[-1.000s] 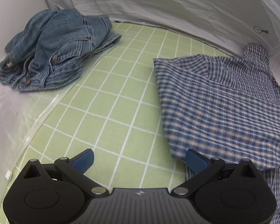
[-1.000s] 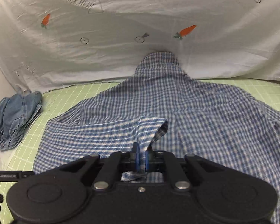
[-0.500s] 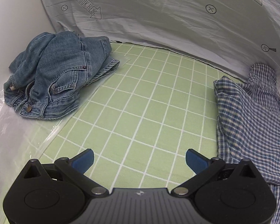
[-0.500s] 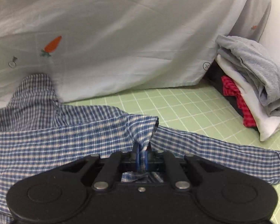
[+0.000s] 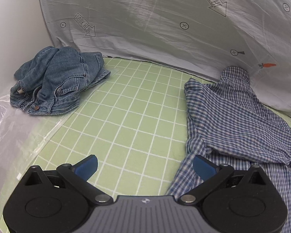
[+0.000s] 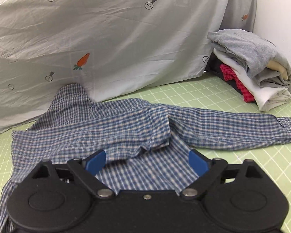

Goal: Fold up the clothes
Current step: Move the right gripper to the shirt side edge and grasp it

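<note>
1. Blue checked shirt [image 6: 126, 124] lies spread on the green grid mat [image 5: 126, 120], collar at the far side touching the grey sheet [image 6: 116, 38]; one side is folded over the body, one sleeve stretched out flat to the right.
2. Right gripper [image 6: 146, 160] over the shirt's near part, blue fingers [image 6: 96, 160] wide apart, gripping nothing.
3. Left gripper [image 5: 145, 167] at the shirt's left edge, fingers spread wide, empty; right finger [image 5: 203, 167] over cloth, left one over bare mat.
4. Crumpled denim garment [image 5: 56, 79] far left, well apart from the shirt.
5. Stack of folded clothes [image 6: 252, 68] far right by the wall.
</note>
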`<state>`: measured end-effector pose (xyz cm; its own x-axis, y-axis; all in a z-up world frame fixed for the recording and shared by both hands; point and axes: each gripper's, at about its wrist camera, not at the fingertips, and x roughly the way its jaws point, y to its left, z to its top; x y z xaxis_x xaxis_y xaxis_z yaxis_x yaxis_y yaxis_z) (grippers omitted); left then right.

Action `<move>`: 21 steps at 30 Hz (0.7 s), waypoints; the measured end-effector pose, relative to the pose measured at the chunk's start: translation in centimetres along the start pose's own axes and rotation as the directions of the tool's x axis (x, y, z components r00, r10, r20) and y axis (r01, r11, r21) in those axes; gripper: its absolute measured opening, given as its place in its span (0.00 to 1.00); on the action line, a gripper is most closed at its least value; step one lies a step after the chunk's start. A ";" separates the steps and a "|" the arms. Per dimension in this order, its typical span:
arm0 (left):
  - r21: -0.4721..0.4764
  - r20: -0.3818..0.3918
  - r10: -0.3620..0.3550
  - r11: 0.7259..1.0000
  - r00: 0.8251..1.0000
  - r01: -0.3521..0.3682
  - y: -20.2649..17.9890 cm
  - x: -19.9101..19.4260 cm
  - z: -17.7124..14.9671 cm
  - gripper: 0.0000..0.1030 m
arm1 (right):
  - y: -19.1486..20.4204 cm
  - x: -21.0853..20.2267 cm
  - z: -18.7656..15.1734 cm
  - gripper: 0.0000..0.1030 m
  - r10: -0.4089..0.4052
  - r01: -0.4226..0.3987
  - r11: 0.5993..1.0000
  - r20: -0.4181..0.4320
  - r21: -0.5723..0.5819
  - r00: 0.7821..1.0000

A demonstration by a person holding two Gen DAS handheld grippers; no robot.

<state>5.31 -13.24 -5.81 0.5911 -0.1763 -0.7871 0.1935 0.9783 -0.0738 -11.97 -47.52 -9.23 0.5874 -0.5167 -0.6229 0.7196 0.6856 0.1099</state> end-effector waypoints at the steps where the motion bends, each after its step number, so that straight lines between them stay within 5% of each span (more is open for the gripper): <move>1: -0.002 -0.002 0.000 1.000 1.000 0.000 -0.2 -0.6 -0.9 1.00 | -0.1 -0.8 -1.1 0.99 0.011 -0.011 1.000 -0.010 -0.013 1.000; 8: -0.002 0.000 0.041 0.999 0.999 -0.041 -0.6 -5.6 -7.2 1.00 | -3.2 -2.6 -5.8 1.00 0.123 -0.126 0.992 -0.145 -0.013 0.982; 15: -0.048 -0.043 0.091 0.995 0.995 -0.093 1.5 -7.9 -11.1 1.00 | -3.0 -3.0 -7.5 1.00 0.159 -0.167 0.986 -0.175 -0.029 0.972; 21: -0.022 -0.021 0.014 1.000 1.000 -0.015 3.9 -7.0 -9.6 1.00 | 0.3 -5.1 -7.4 1.00 0.127 -0.134 0.990 -0.120 -0.052 0.985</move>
<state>-5.52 -7.13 -6.48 0.5773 -0.1599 -0.8007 0.1679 0.9829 -0.0753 -17.53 -40.83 -11.77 0.6253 -0.3605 -0.6922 0.6145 0.7742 0.1519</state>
